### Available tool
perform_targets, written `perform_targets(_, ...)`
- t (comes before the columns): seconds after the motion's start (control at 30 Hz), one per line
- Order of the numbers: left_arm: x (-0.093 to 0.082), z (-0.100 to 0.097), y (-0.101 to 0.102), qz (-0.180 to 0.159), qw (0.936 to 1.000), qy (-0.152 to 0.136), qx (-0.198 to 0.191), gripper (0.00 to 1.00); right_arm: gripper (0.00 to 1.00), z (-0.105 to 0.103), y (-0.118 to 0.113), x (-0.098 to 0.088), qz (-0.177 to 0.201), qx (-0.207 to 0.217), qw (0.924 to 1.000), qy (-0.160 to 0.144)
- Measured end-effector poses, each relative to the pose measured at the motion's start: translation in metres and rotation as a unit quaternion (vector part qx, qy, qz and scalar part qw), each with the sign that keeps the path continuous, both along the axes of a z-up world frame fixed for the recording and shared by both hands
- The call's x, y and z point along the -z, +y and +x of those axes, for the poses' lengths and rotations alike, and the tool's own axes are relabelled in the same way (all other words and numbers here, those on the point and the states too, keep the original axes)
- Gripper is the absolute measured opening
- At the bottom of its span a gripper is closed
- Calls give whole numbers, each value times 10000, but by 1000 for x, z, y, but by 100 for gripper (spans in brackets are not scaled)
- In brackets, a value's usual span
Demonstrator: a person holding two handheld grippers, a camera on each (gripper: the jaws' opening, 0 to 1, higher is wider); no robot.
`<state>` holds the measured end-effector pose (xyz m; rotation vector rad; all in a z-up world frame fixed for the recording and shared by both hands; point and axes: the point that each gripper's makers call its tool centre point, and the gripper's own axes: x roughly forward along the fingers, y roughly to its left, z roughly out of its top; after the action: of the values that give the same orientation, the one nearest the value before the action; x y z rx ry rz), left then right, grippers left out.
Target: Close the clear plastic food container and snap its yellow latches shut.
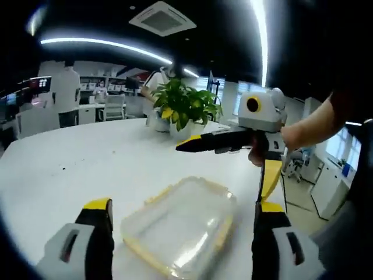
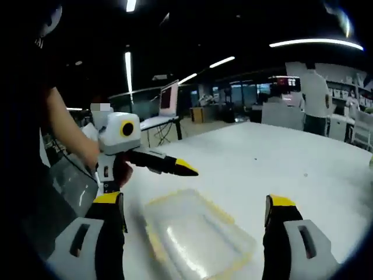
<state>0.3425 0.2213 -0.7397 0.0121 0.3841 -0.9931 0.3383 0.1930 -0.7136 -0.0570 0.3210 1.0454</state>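
We see the left gripper (image 1: 182, 219) spread wide, its jaws standing either side of the clear plastic food container (image 1: 179, 227) and gripping nothing. The right gripper (image 2: 195, 217) is likewise wide apart and empty, hovering over the same container (image 2: 195, 236). The container lies on the white table (image 1: 70, 166) with its lid on; yellow latches (image 1: 224, 230) line its edges. A potted plant (image 1: 185, 108) stands farther back on the table.
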Motion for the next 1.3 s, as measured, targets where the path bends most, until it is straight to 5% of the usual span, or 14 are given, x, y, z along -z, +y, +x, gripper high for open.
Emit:
perform_targets(0.2, 2, -4, 11, -7, 9995, -241, -190, 99, 100, -6, -13, 15, -35, 259, 9996, -117)
perform_targets(0.43, 23, -4, 28, 352, 9968, -566, -440, 92, 98, -10, -24, 34, -115, 589, 9974, -394)
perform_targets(0.53, 24, -4, 30, 124, 9957, -656, -642, 91, 97, -12, -29, 41, 7, 836, 9956, -416)
perform_targets(0.9, 56, -14, 22, 211, 9959, -529, -702, 91, 93, -22, -42, 75, -146, 1298, 9902, -503)
perform_targets(1.13, 69, -12, 17, -38, 9953, -171, -957, 82, 79, -23, -41, 86, -76, 1410, 9894, -353)
perform_targets(1.3, 71, -8, 17, -61, 9947, -189, -1011, 82, 71, -17, -41, 90, -86, 1332, 9904, -370)
